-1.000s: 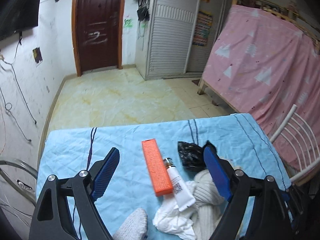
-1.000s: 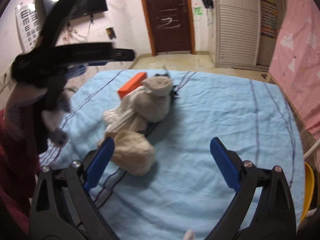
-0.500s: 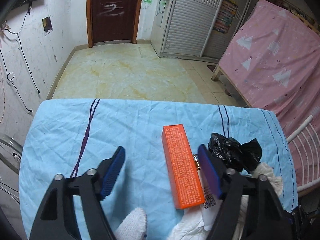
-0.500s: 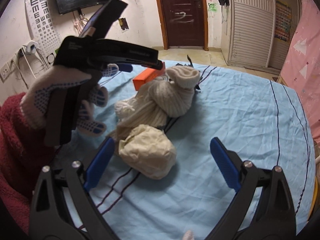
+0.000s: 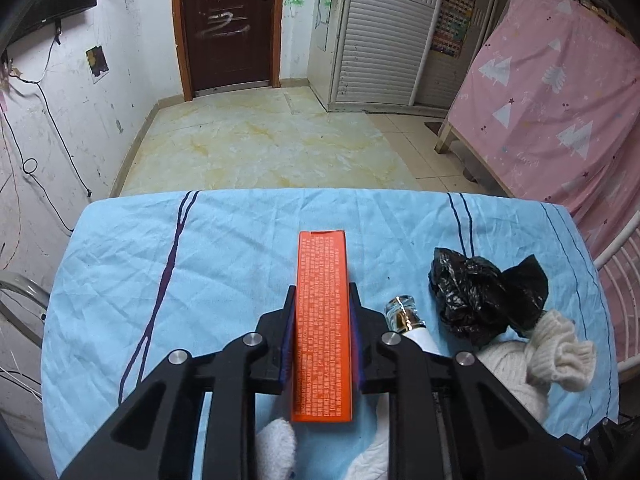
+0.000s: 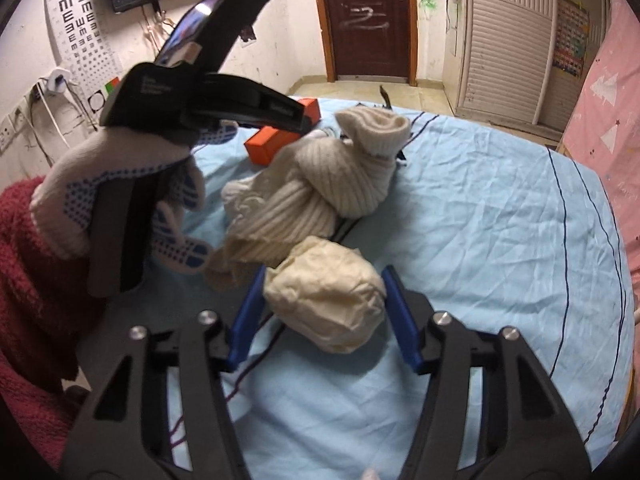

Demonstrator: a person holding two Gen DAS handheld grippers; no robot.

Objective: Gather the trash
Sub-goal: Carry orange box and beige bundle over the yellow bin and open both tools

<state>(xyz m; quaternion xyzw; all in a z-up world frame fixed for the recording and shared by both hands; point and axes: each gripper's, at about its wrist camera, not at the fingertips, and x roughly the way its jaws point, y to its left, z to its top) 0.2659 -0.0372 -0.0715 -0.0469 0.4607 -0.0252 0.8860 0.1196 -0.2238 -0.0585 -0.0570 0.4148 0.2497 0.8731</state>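
Note:
An orange box [image 5: 323, 272] lies lengthwise on the blue-clothed table [image 5: 200, 260]. My left gripper [image 5: 322, 292] is closing on it, and its blue pads press on both long sides. In the right wrist view a crumpled cream paper ball [image 6: 328, 304] sits near the table's front. My right gripper [image 6: 325, 280] is closing around it, and the pads meet its two sides. A black plastic bag [image 5: 480, 296] and a white tube with a clear cap [image 5: 404, 316] lie to the right of the box.
A cream knit garment [image 6: 320, 184] is bundled between the box and the paper ball. A gloved hand [image 6: 120, 184] with a red sleeve holds the left gripper. A white chair [image 5: 624, 272] and a pink-draped frame [image 5: 560, 100] stand to the right of the table.
The left gripper came down over the orange box and closed its jaws onto it. The right gripper moved forward to the paper ball and narrowed its jaws around it.

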